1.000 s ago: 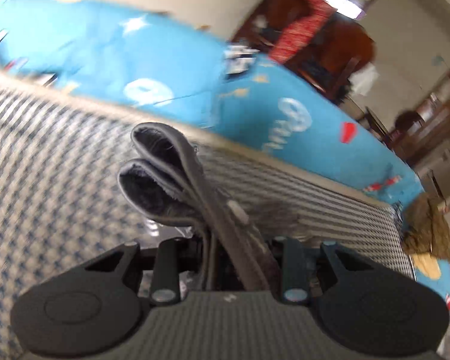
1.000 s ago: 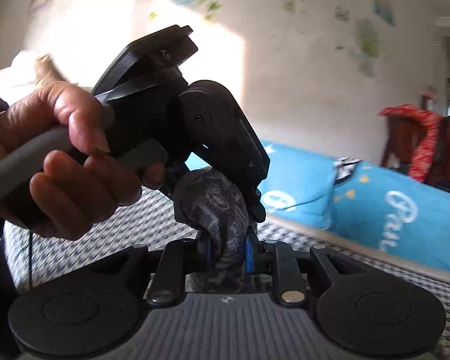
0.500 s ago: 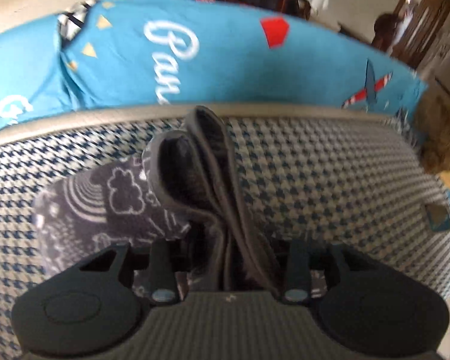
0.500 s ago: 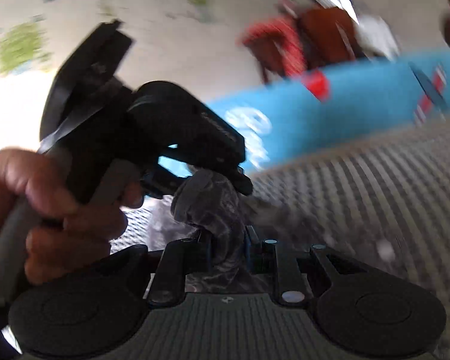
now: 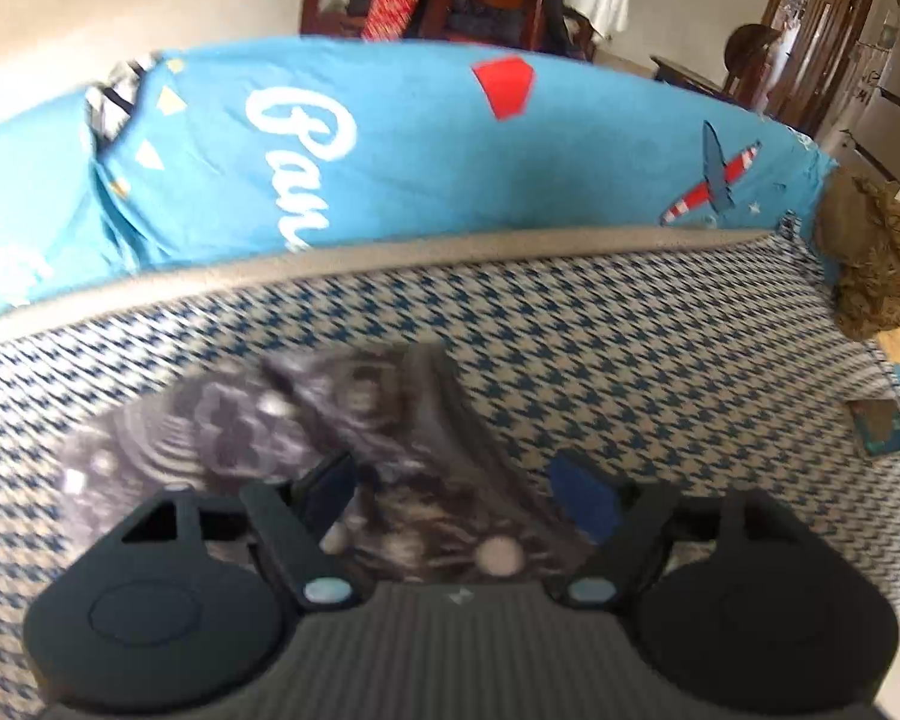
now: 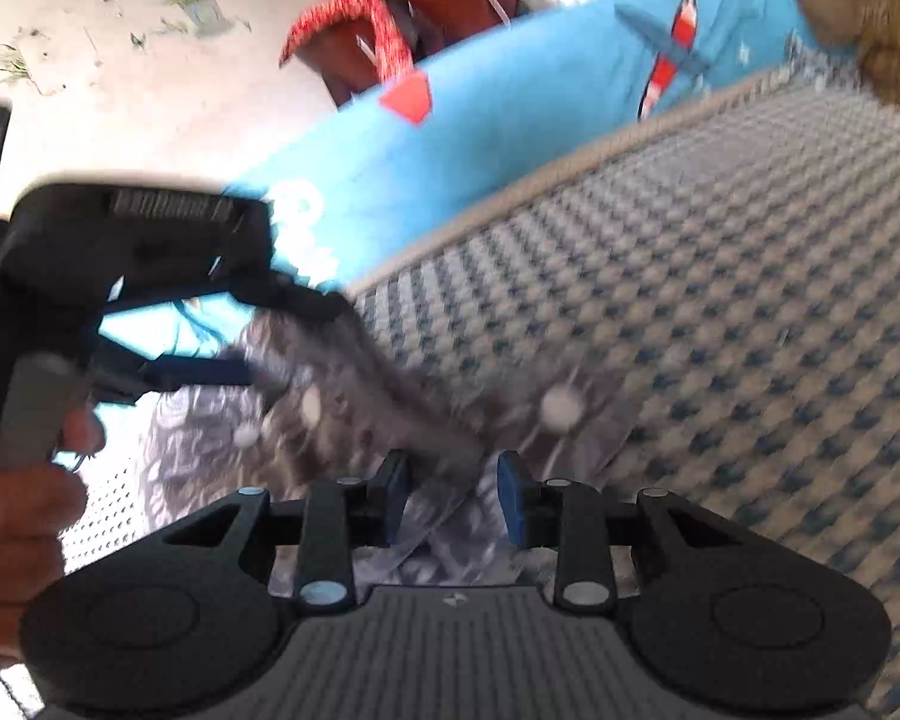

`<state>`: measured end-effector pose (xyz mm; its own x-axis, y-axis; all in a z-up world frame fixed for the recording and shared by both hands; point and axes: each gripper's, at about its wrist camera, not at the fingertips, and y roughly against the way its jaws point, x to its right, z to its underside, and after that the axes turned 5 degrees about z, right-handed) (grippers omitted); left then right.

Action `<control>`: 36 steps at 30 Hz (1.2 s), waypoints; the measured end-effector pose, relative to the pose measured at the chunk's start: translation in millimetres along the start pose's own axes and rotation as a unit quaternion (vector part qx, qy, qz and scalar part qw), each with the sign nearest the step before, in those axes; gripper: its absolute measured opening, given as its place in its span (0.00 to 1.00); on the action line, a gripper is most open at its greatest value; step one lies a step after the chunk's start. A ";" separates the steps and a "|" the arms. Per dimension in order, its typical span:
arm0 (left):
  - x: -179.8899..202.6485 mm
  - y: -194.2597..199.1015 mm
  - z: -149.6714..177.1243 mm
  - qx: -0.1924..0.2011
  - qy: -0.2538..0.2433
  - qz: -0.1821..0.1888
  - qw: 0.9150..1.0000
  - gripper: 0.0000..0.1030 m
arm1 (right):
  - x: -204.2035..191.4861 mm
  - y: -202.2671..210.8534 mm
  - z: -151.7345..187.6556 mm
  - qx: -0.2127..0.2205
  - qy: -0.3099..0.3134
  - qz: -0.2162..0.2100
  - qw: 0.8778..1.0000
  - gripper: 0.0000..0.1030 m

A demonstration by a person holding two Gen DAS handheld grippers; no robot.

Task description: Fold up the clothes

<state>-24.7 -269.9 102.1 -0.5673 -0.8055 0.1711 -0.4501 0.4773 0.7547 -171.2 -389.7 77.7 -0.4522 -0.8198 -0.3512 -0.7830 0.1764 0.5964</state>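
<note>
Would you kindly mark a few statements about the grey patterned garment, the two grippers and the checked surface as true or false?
1. The grey patterned garment lies on a houndstooth-checked surface. True.
2. The left gripper is clamped tight on the garment. False: its jaws are opening, the fingers stand apart, with cloth lying loose between them.
3. A blue cover with white lettering lies behind the checked surface. True.
4. The garment is plain red. False: it is dark grey with pale printed shapes.
5. A hand holds the left gripper's handle, seen from the right gripper. True.
</note>
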 end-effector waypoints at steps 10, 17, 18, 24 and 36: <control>-43.4 32.3 27.7 0.037 0.006 -0.101 0.994 0.78 | -14.3 6.0 -10.5 0.065 0.078 -0.124 0.987 0.27; -76.4 16.4 53.5 0.009 0.035 -0.131 0.991 0.79 | -46.2 -26.5 -3.4 0.025 0.166 -0.161 0.973 0.23; -78.3 13.5 55.4 0.011 0.036 -0.130 0.991 0.83 | -47.4 -32.2 -3.3 0.021 0.172 -0.159 0.972 0.23; -82.5 -21.5 59.4 -0.003 0.038 -0.135 0.990 0.99 | -33.0 -79.7 -5.2 -0.029 0.151 -0.079 0.985 0.00; -82.2 -25.7 58.3 0.005 0.036 -0.139 0.990 0.99 | -54.5 -60.8 -35.4 0.034 0.162 -0.155 0.974 0.04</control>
<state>-6.7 -195.4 31.8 -0.3706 -0.9288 0.0034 -0.5892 0.2379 0.7722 -83.9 -375.0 86.1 -0.0395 -0.9664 -0.2539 -0.8917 -0.0805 0.4454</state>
